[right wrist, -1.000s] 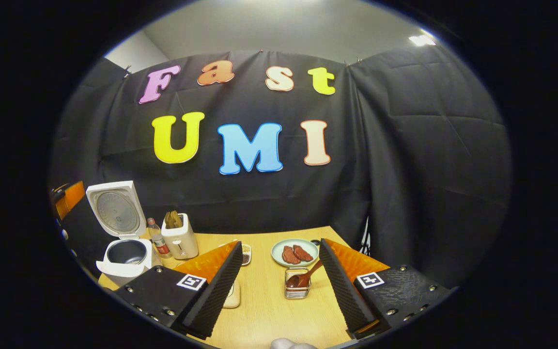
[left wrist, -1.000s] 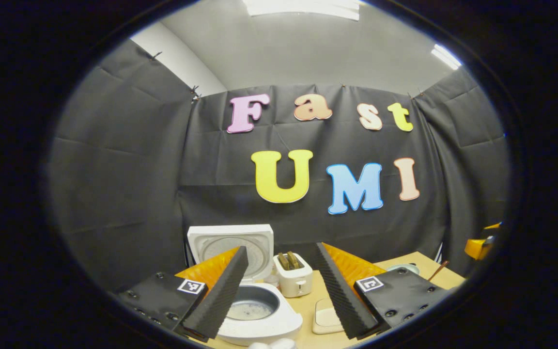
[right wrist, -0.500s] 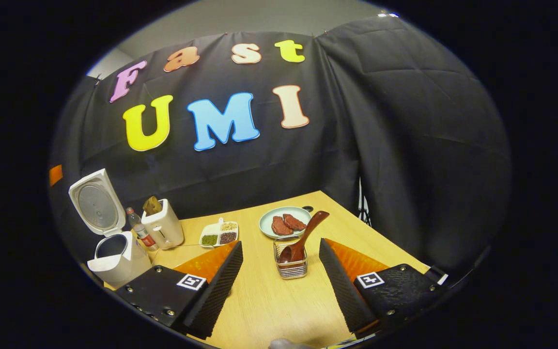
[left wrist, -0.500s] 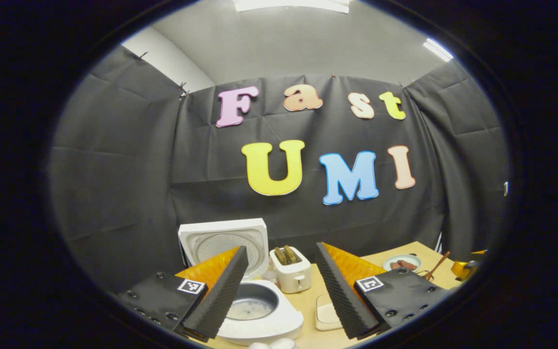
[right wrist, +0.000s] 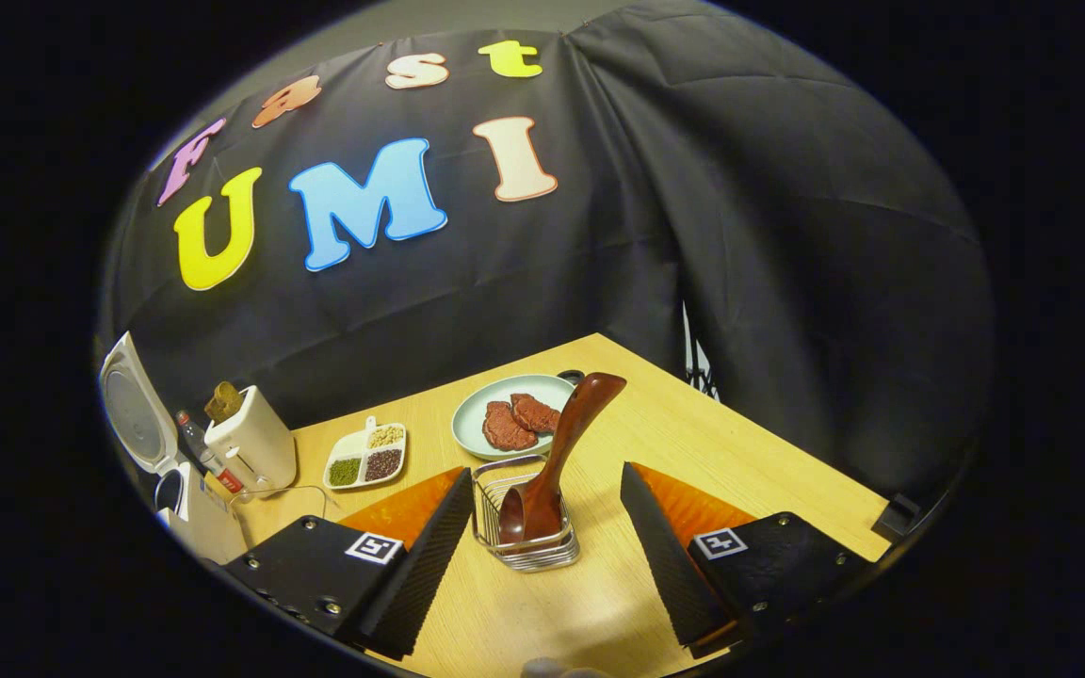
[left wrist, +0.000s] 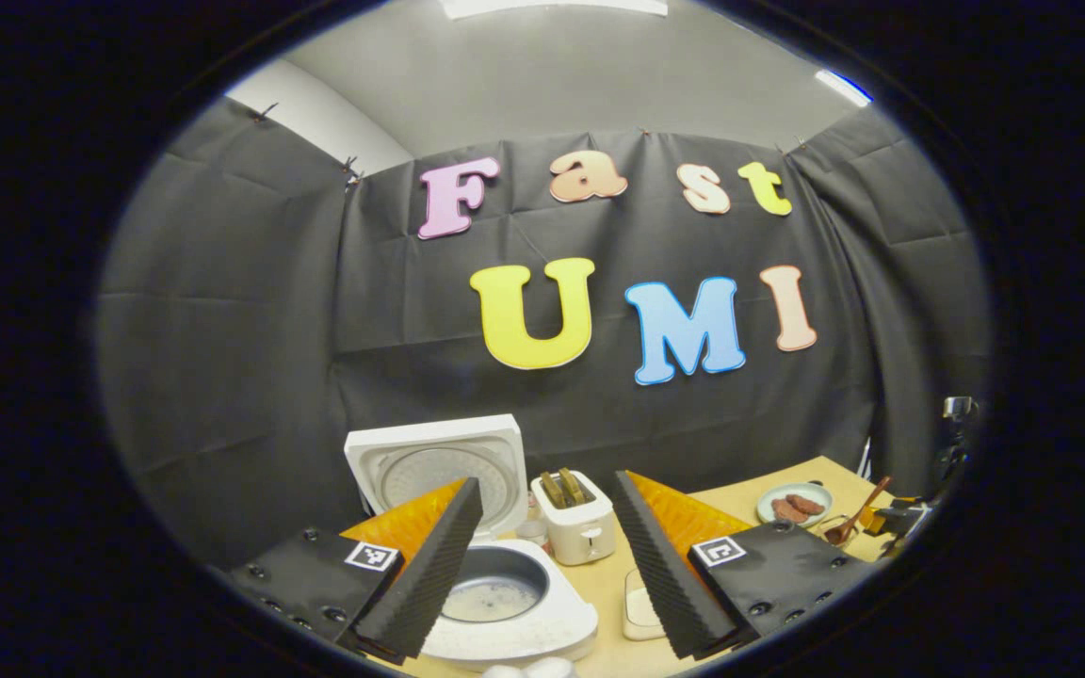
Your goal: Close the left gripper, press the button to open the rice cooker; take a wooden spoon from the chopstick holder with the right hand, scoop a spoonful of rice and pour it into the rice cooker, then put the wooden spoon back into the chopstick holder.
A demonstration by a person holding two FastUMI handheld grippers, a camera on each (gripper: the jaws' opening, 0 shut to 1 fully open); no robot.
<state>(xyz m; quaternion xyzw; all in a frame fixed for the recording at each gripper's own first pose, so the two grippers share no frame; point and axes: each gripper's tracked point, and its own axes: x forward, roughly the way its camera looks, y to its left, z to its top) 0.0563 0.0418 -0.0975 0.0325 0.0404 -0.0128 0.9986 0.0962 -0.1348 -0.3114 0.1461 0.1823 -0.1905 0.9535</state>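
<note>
The white rice cooker (left wrist: pixel 542 617) stands with its lid (left wrist: pixel 434 468) raised, and its inner pot shows a little rice. My left gripper (left wrist: pixel 542 565) hangs open just in front of it, holding nothing. In the right gripper view the cooker (right wrist: pixel 189 513) sits at the far left. A dark wooden spoon (right wrist: pixel 557 457) stands bowl-down in a wire chopstick holder (right wrist: pixel 524 541), its handle leaning up to the right. My right gripper (right wrist: pixel 542 556) is open, and the holder sits between its fingers without contact. The spoon (left wrist: pixel 849 521) also appears far right in the left gripper view.
A white toaster (right wrist: pixel 255 443) and a small bottle (right wrist: pixel 208 459) stand beside the cooker. A divided dish of grains (right wrist: pixel 365 457) and a plate of meat slices (right wrist: pixel 510 424) lie on the wooden table (right wrist: pixel 693 443). A pale flat pad (left wrist: pixel 639 612) lies near the left gripper.
My right gripper has come down and forward, so the holder with the spoon now sits between its open fingers. The left gripper drifted slightly; it stays open.
</note>
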